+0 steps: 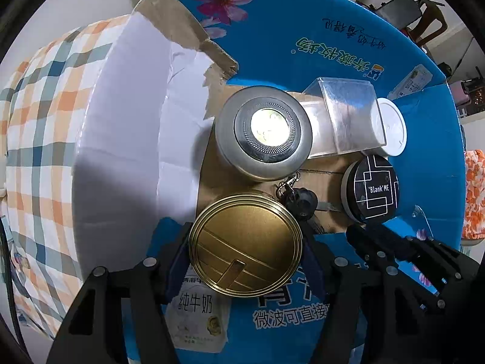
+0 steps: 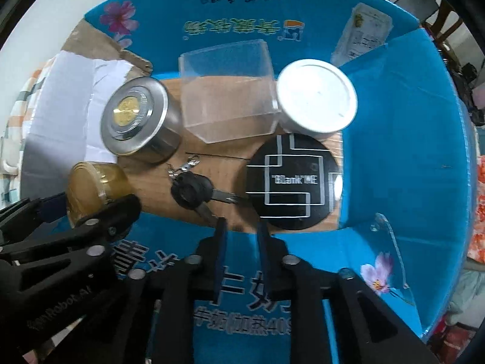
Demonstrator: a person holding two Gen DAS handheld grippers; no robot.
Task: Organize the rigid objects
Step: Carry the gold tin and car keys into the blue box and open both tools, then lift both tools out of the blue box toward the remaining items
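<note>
While the left gripper (image 1: 245,242) is pinching the gold jar (image 1: 245,245) between its two fingers (image 1: 178,251), it is hanging over the near edge of the blue cardboard box (image 1: 333,45). The jar's gold lid is facing up toward the camera, and the glass body below it is showing in the right wrist view (image 2: 94,188), just inside the box's near left corner. Beyond those fingers, on the brown box floor, a silver tin (image 1: 263,133) is sitting upright with a shiny gold disc in its lid. Just past the jar and to the right, a black key (image 1: 303,201) on a small clasp is lying flat. Further right a round black tin (image 1: 371,192) printed "Blank ME" is resting, and behind it a clear plastic box (image 1: 345,118) is standing beside a white-lidded tub (image 1: 391,127).

The right gripper (image 2: 241,233) is hovering over the box's near wall with its fingers (image 2: 219,248) drawn close, a narrow gap between them and nothing in it. The key (image 2: 192,191) is lying just ahead of them, slightly left, and the black tin (image 2: 292,182) just ahead to the right. A checked cloth (image 1: 39,139) is covering the surface left of the box.
</note>
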